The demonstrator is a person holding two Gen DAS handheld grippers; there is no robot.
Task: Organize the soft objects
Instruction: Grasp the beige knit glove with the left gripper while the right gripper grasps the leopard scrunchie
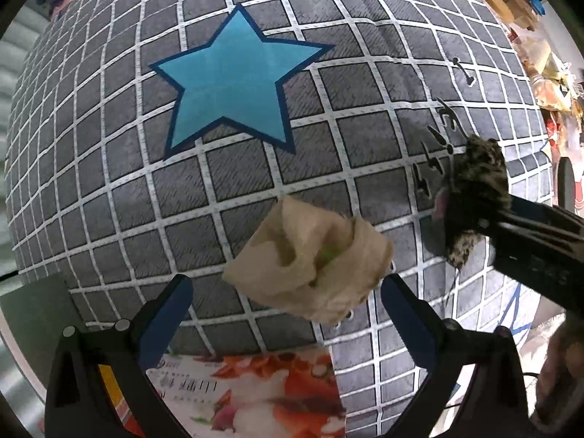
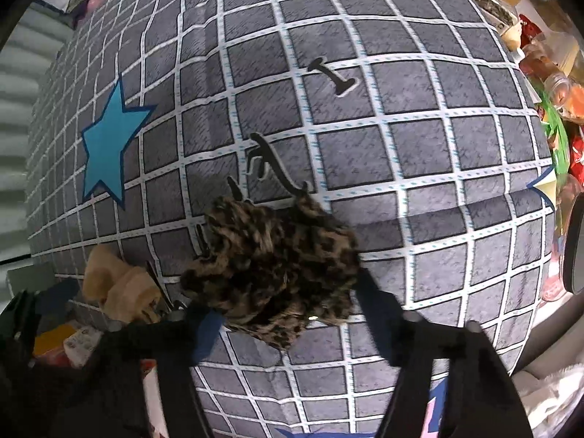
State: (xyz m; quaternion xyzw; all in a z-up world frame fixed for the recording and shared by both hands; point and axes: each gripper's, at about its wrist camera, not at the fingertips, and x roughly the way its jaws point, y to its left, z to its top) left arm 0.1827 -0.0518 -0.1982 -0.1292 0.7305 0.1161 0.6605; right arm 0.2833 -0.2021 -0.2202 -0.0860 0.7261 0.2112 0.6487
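A beige soft cloth bundle (image 1: 310,262) lies on the grey checked bedcover (image 1: 109,168) just ahead of my left gripper (image 1: 286,292), whose blue-padded jaws stand wide apart on either side of it without holding it. It also shows in the right wrist view (image 2: 116,284) at lower left. My right gripper (image 2: 288,303) is shut on a leopard-print fuzzy soft item (image 2: 270,266) and holds it over the bedcover (image 2: 419,146). That item shows in the left wrist view (image 1: 474,186) at the right, with the right gripper's black fingers (image 1: 540,226) behind it.
A blue star (image 1: 233,80) and black lettering (image 2: 277,168) are printed on the bedcover. A printed floral packet (image 1: 255,394) lies at the near edge. Cluttered snack packets and jars (image 2: 554,102) line the right side. A pale ribbed surface (image 1: 14,54) borders the left.
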